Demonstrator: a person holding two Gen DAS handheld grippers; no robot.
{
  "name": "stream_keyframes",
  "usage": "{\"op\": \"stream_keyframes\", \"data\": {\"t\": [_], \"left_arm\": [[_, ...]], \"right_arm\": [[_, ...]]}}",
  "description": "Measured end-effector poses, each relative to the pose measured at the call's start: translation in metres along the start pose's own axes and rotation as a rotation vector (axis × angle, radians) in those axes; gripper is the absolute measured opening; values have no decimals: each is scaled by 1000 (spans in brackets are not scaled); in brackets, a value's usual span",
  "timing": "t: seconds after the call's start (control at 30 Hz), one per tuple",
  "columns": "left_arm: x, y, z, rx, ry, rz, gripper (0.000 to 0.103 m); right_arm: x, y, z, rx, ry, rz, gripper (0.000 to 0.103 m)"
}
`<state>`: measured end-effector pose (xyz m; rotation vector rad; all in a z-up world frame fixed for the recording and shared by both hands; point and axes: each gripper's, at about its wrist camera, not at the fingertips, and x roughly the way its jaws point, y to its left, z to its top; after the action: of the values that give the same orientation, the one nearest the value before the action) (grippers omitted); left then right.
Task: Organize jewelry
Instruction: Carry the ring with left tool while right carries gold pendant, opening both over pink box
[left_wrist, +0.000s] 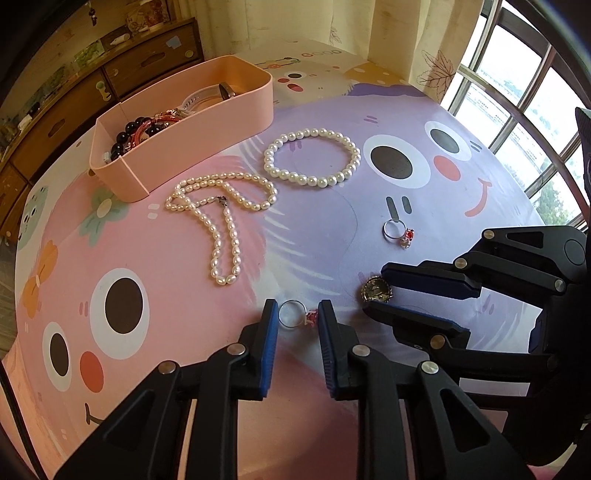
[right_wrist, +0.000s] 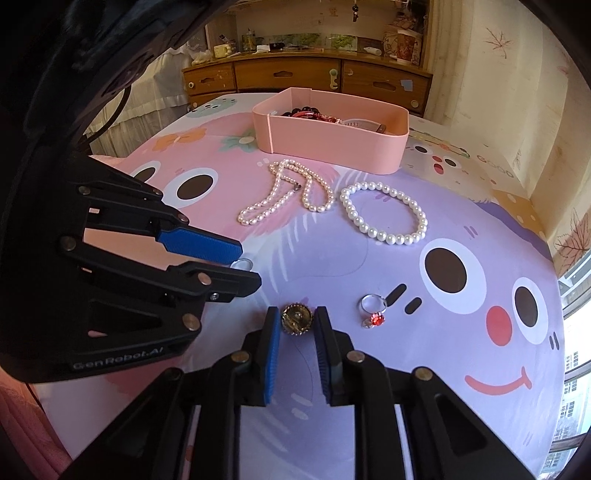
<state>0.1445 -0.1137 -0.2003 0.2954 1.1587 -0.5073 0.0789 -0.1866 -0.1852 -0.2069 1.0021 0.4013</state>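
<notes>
The left gripper (left_wrist: 295, 314) is straddling a pink-stoned ring (left_wrist: 295, 314), jaws partly open, not yet pinching; the right gripper (right_wrist: 296, 320) is likewise bracketing a gold brooch (right_wrist: 296, 319). Bare mat (right_wrist: 461, 406) is lying nearer the window; only the left view is showing deep into the pink box (left_wrist: 207, 144).

pink organizer box (right_wrist: 332, 147), white pearl necklace (left_wrist: 221, 221) and bracelet (left_wrist: 312, 158), gold brooch (right_wrist: 297, 319), pastel pink/purple cartoon-face surface (right_wrist: 424, 350)
</notes>
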Motion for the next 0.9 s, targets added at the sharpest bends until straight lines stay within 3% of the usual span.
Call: {"op": "stream_keyframes", "data": {"t": [0.4,0.57,0.9], "left_arm": [[-17,17,11,-54,-31,23,19],[-23,28,30,-64,-36,91,19],[-49,62,78,-185,-153,102,20]], "right_arm": [[-8,-1,10,6,-12,-8,18],[-13,-4,25,69,-53,-12,18],[-16,-13,65,142,-134,-28,18]]}}
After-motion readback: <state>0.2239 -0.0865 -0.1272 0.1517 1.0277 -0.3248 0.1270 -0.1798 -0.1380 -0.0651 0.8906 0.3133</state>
